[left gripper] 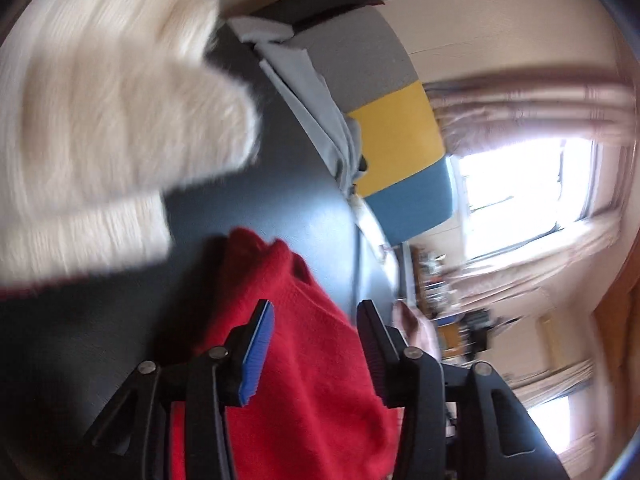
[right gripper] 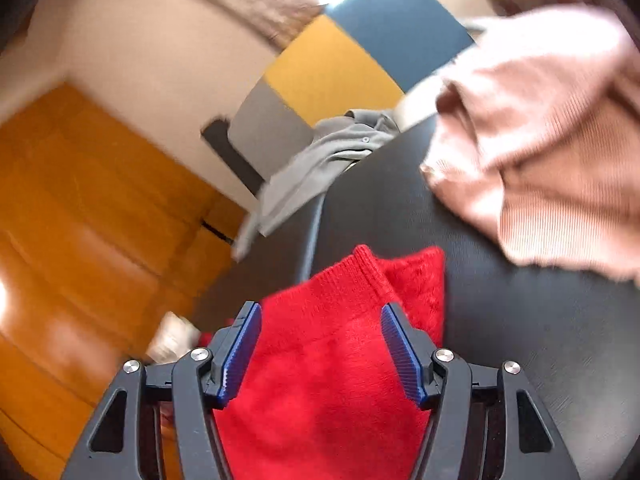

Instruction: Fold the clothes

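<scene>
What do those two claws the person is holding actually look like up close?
Both look alike. The left claw and right claw each have two black plastic fingers shaped like angular linkage arms with cut-out slots, joined by round silver bolts. The inner faces carry ribbed blue pads. No cables, markings or sleeves show in either view.

A dark tabletop [right gripper: 520, 320] is seen in both views. Behind it, a chair back [left gripper: 396, 128] in grey, yellow and blue panels is seen, also visible in the right wrist view [right gripper: 332, 68]. A bright window [left gripper: 520, 192] framed by pale pink curtains [left gripper: 540, 100] is shown in the left wrist view. An orange wooden floor [right gripper: 80, 220] and a cream wall [right gripper: 140, 40] are seen, blurred, in the right wrist view.
</scene>
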